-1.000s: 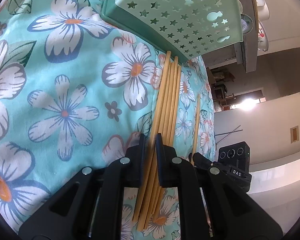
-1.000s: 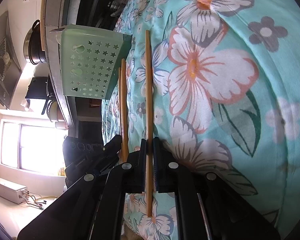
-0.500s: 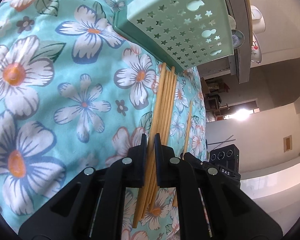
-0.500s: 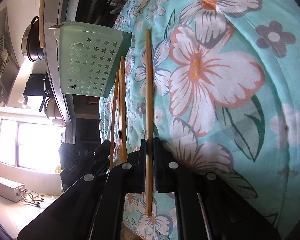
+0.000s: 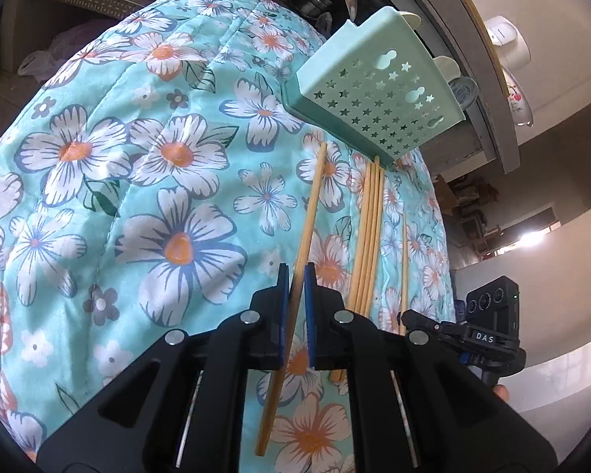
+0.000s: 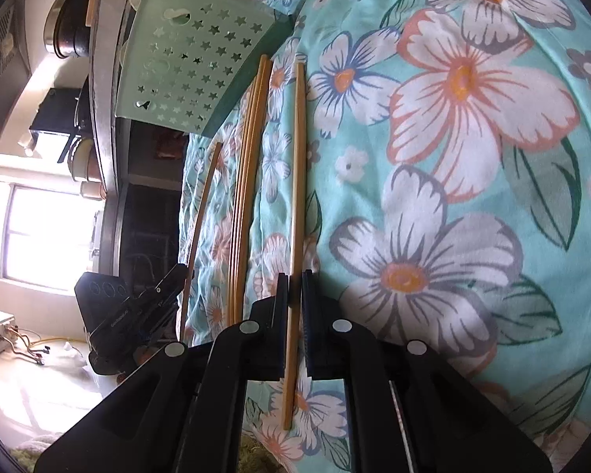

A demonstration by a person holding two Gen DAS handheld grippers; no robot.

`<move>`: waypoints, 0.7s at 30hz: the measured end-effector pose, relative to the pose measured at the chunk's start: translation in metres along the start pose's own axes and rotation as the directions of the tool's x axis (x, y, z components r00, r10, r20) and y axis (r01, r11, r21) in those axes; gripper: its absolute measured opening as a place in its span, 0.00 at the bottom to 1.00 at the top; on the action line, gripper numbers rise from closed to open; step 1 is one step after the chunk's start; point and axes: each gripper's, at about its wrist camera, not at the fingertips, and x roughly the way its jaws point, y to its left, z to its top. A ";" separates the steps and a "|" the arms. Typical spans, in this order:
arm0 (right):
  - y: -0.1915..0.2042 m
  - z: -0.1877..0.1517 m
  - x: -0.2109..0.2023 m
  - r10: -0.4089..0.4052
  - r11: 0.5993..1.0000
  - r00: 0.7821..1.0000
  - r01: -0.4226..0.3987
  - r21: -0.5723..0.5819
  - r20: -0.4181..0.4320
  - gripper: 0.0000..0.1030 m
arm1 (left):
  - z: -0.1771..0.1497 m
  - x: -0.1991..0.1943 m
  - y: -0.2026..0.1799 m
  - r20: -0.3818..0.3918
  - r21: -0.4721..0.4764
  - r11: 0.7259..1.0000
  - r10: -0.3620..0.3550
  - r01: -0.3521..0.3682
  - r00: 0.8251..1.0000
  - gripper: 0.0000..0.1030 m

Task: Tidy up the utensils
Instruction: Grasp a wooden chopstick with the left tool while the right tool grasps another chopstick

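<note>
My left gripper [image 5: 296,272] is shut on one bamboo chopstick [image 5: 309,220], held clear above the floral cloth [image 5: 169,181]. A bundle of several chopsticks [image 5: 368,236] lies on the cloth to its right, the far ends near the mint-green star-pierced utensil holder [image 5: 378,94]. My right gripper [image 6: 294,280] is shut on another single chopstick [image 6: 297,173]. In the right wrist view the bundle [image 6: 250,165] lies to its left, below the holder [image 6: 201,63]. Further left, the left gripper's chopstick [image 6: 203,213] shows.
The cloth drops off at its edges on all sides. A counter [image 5: 488,90] with bowls and cups runs behind the holder. A dark pot [image 6: 69,23] sits on that counter. A bright window [image 6: 47,232] is at the left.
My left gripper has drawn one chopstick out of the bundle and carried it up and to the left. The right gripper has risen a little with its chopstick and rolled slightly.
</note>
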 end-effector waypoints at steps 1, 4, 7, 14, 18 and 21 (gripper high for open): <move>0.001 -0.001 0.000 -0.008 1.000 1.000 0.008 -0.005 0.000 0.07 | 0.000 0.000 -0.001 0.001 0.013 1.000 0.017 -0.017 1.000 0.06; 0.007 -0.001 -0.002 -0.040 0.999 0.999 0.040 -0.035 0.002 0.09 | 0.003 0.004 -0.008 0.002 0.063 0.996 0.055 -0.055 0.998 0.09; 0.018 0.001 -0.006 -0.090 0.993 0.996 0.091 -0.073 0.022 0.14 | 0.011 0.003 -0.020 0.014 0.133 0.987 0.089 -0.090 0.996 0.13; 0.043 0.028 -0.014 -0.170 0.974 0.979 0.184 -0.134 0.111 0.18 | 0.038 0.020 -0.051 -0.010 0.314 0.940 0.147 -0.136 0.989 0.19; 0.048 0.048 -0.011 -0.198 0.963 0.969 0.220 -0.152 0.151 0.18 | 0.052 0.040 -0.066 -0.023 0.393 0.906 0.184 -0.160 0.983 0.19; 0.051 0.062 -0.004 -0.224 0.955 0.960 0.251 -0.160 0.168 0.18 | 0.064 0.059 -0.071 -0.034 0.432 0.883 0.217 -0.182 0.976 0.19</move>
